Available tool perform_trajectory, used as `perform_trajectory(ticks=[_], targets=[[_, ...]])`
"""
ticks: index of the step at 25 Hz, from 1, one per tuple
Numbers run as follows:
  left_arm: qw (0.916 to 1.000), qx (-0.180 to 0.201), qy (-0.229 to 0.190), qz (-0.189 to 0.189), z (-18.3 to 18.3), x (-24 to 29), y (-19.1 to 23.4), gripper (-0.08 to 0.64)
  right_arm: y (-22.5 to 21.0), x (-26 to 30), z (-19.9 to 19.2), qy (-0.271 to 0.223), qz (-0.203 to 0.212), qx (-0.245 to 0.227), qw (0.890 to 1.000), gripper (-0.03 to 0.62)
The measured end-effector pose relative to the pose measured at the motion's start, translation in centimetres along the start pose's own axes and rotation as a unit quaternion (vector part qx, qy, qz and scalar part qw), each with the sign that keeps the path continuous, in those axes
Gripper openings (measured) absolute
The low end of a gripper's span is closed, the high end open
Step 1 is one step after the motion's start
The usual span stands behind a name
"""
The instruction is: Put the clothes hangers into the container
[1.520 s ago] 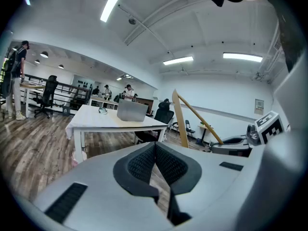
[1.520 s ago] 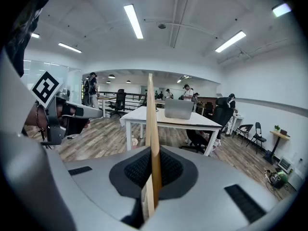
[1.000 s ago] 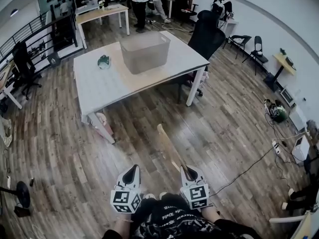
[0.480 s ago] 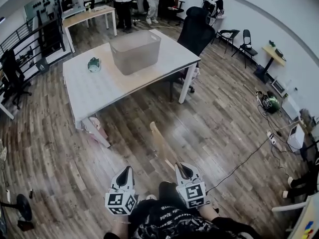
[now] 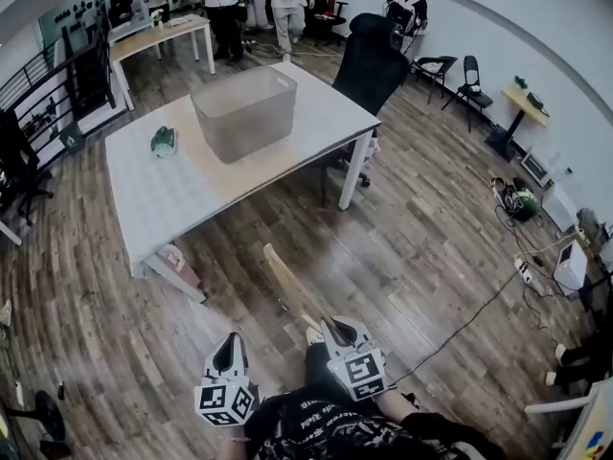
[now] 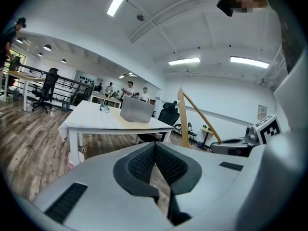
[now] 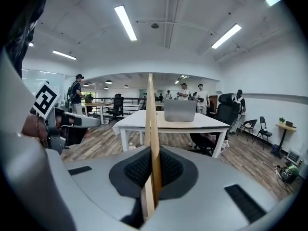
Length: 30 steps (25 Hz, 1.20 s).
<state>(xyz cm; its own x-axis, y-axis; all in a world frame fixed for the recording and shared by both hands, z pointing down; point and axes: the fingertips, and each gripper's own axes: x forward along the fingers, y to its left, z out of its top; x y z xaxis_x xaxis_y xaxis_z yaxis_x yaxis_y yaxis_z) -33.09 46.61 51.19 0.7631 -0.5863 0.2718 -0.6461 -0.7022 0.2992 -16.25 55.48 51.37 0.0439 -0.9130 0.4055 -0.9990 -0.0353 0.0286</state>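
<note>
A wooden clothes hanger [image 5: 287,284] sticks forward out of my right gripper [image 5: 337,332], which is shut on it low over the floor. In the right gripper view the hanger [image 7: 150,124] stands edge-on between the pads, in line with the container [image 7: 179,109]. My left gripper [image 5: 228,353] is beside it, shut, with nothing between its pads [image 6: 144,162]. The translucent grey container [image 5: 244,113] stands on the white table [image 5: 182,195] ahead, well beyond both grippers. From the left gripper view the hanger [image 6: 185,117] rises at the right.
A small green object [image 5: 163,140] lies on the table left of the container. A black office chair [image 5: 369,65] stands at the table's far right corner. Several people stand at the back. Cables and bags [image 5: 517,204] lie on the wooden floor at right.
The table and container have shifted left and come a little closer in the head view. Both grippers keep their places before my body, the hanger still in the right one.
</note>
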Motion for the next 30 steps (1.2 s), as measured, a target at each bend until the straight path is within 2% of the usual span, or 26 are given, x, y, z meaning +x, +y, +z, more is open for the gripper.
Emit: perform_trajectory(ticks=[11,17,22,30], targets=[[0.9988,-0.004,-0.023,0.044,5.1,15.1,-2.0,0.020,-13.7,11.1,6.7,-0.029,0.045,-0.028,0.998,0.014],[0.9982,0.000,-0.029,0.053,6.9,22.0,-3.5,0.020,-19.5,15.4,7.3,-0.022,0.061,-0.031,0.997,0.014],[0.9976,-0.002,-0.030,0.063,7.3,24.9,-3.6,0.020,-21.9,18.3,7.6,-0.017,0.073,-0.034,0.997,0.014],[0.9970,-0.012,-0.011,0.075,7.4,26.7,-1.9,0.020,-22.5,21.4,7.2,0.008,0.086,-0.029,0.996,0.014]])
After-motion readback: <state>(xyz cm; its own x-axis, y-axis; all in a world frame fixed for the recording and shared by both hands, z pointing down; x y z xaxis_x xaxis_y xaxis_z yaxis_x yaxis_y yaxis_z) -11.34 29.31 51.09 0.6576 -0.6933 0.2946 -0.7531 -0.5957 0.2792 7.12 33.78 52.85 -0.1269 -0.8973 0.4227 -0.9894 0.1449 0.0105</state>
